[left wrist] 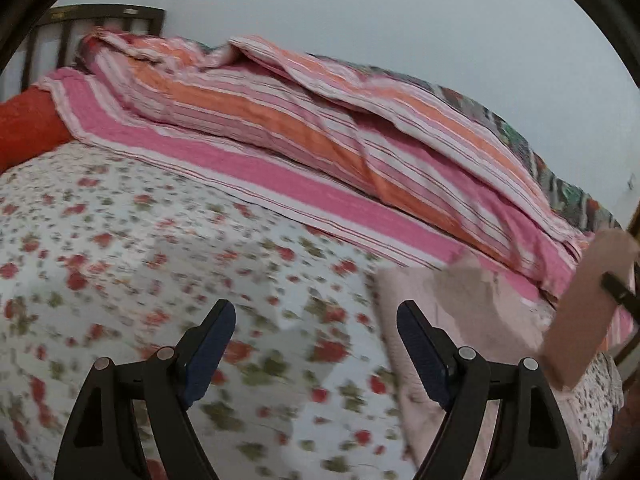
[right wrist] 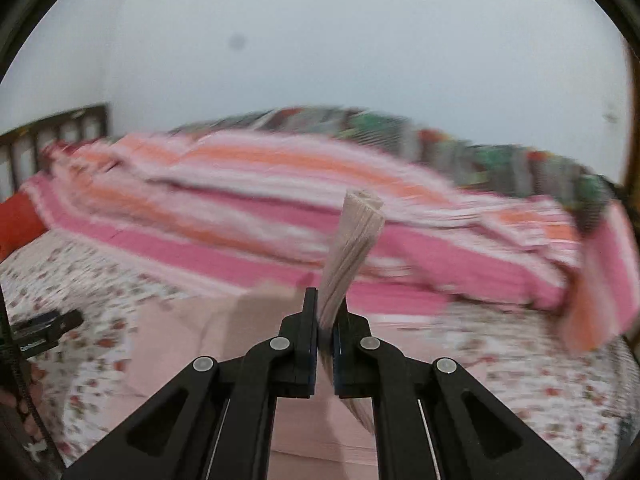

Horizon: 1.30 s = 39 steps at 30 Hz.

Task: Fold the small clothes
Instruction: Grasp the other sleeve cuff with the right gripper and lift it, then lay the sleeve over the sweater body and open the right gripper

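A bed (left wrist: 120,220) covered with a white sheet printed in small red flowers carries everything; along its far edge lies a rumpled pink, orange and white striped blanket (left wrist: 304,136), with a dark patterned cover (right wrist: 460,140) behind it against a plain pale wall (right wrist: 340,40). A dark slatted headboard (left wrist: 96,24) stands at the far left corner, and an orange-red cushion (left wrist: 28,128) sits below it. A pale pink garment (right wrist: 192,344) lies spread on the sheet near the bed's near edge, toward the right side. The left claw (left wrist: 316,344) hovers low over the floral sheet, tilted slightly down, its blue-padded fingers (left wrist: 212,344) spread wide and gripping nothing, the garment's edge just beside its right finger. The right claw (right wrist: 326,320) is raised over the garment, pointing toward the blanket, pressed together on a bunched fold of the pink cloth, which sticks up above the tips. Both views are motion-blurred.
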Motion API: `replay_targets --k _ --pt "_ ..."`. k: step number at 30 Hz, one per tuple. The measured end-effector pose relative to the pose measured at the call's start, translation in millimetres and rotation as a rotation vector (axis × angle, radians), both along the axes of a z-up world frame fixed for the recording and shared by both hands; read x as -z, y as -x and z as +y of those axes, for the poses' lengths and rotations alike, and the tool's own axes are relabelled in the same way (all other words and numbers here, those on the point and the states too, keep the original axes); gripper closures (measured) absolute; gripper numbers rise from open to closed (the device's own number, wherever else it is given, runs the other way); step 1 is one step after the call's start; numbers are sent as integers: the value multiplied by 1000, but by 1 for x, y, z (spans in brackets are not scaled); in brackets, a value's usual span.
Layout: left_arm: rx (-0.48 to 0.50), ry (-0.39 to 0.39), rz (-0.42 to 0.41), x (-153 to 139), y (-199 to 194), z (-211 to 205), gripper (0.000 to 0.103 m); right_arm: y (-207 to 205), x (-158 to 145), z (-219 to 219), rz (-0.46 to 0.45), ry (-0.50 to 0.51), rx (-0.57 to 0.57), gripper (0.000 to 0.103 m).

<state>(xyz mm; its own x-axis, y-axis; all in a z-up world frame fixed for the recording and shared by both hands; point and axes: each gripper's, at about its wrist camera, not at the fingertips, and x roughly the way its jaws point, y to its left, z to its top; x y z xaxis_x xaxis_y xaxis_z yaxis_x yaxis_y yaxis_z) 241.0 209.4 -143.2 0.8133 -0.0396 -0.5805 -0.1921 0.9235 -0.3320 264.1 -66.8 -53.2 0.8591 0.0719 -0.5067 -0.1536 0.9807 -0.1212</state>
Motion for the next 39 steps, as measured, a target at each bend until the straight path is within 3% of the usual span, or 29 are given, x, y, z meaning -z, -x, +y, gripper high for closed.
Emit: replay_targets --k 4,8,12,14,16,17,19,22,27,32,35,37,39 --pt "-29 38 5 3 2 19 21 -21 38 55 85 -21 -106 98" --pt "-52 -24 2 1 2 17 21 -42 78 84 179 -21 -141 97" --pt "-24 -36 -3 -1 -1 9 21 -52 98 95 228 -36 -155 94" --pt "-12 -34 -1 0 -3 5 21 -55 105 99 291 -58 -213 86" --pt "2 -36 5 2 -5 0 21 -51 110 104 355 -67 -298 68" --pt "8 -34 7 2 -5 -1 21 -46 110 105 361 -63 -325 66" --pt "38 -22 12 4 -8 -7 21 -32 105 103 354 -63 -378 50" --pt "84 -3 12 6 -11 -17 21 -4 86 81 290 -72 -426 40" --pt "218 47 29 11 -17 -42 21 22 65 9 171 -56 -307 39" --pt "348 68 21 12 -17 -73 23 22 60 -93 137 -100 -33 39" --pt "380 100 40 16 -16 -85 37 26 67 -153 148 -204 103 42" --pt "385 111 71 22 -17 -91 54 31 73 -188 156 -278 166 43" --pt "388 93 90 27 -17 -97 58 34 81 -207 155 -332 187 43"
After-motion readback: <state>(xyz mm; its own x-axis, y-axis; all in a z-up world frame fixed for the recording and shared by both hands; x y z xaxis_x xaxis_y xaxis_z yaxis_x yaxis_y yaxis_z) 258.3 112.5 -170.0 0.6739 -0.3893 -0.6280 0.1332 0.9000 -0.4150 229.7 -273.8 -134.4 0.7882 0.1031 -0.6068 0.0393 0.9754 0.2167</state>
